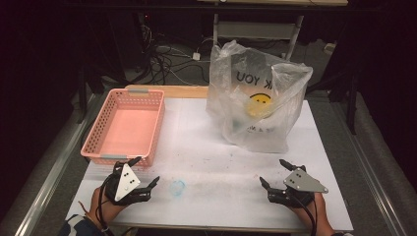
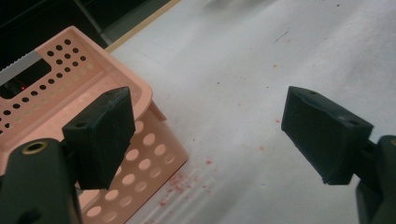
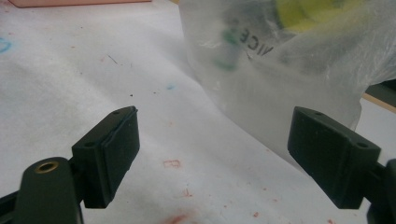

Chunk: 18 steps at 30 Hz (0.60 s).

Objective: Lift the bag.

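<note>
A translucent plastic bag (image 1: 255,101) with a yellow smiley print stands at the back right of the white table (image 1: 206,147); something yellow and something dark show dimly inside it. A pink perforated basket (image 1: 127,125) lies empty at the left. My left gripper (image 1: 143,173) rests near the front left, open, just in front of the basket's near corner (image 2: 154,140). My right gripper (image 1: 276,174) rests at the front right, open, with nothing between its jaws. In the right gripper view the bag (image 3: 280,79) stands ahead of my right gripper (image 3: 212,156).
A wooden board edge (image 1: 172,91) runs behind the basket. A small blue scribble (image 1: 177,187) and red specks mark the table. Cables and a metal frame lie on the dark floor beyond the table's far edge.
</note>
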### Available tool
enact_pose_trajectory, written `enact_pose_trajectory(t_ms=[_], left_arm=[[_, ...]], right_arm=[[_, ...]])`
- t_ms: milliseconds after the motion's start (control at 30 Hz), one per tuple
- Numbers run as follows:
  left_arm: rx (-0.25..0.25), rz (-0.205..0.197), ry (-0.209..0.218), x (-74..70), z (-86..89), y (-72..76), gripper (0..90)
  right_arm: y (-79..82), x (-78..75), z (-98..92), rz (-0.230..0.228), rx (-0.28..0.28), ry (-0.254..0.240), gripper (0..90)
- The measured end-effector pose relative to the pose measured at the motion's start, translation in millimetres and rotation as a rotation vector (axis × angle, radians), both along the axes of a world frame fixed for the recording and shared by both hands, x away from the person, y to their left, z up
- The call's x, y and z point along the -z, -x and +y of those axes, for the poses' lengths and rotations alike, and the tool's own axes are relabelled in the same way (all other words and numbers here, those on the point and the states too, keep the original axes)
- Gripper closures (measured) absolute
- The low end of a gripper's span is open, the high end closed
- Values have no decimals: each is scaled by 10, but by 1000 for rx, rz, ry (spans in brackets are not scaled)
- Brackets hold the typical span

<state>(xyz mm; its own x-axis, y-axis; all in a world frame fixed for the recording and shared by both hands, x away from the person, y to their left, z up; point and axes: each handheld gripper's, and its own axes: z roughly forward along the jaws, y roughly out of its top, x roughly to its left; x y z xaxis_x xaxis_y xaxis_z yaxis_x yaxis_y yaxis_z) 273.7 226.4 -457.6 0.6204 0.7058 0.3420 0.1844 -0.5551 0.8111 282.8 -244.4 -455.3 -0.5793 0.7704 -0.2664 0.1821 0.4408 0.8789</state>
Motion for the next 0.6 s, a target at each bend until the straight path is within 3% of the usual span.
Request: enact_pose_trajectory(t_ms=[600], left_arm=[[1, 12, -13, 15, -20, -24, 171]], right_arm=[[14, -2, 8, -9, -8, 9, 176]])
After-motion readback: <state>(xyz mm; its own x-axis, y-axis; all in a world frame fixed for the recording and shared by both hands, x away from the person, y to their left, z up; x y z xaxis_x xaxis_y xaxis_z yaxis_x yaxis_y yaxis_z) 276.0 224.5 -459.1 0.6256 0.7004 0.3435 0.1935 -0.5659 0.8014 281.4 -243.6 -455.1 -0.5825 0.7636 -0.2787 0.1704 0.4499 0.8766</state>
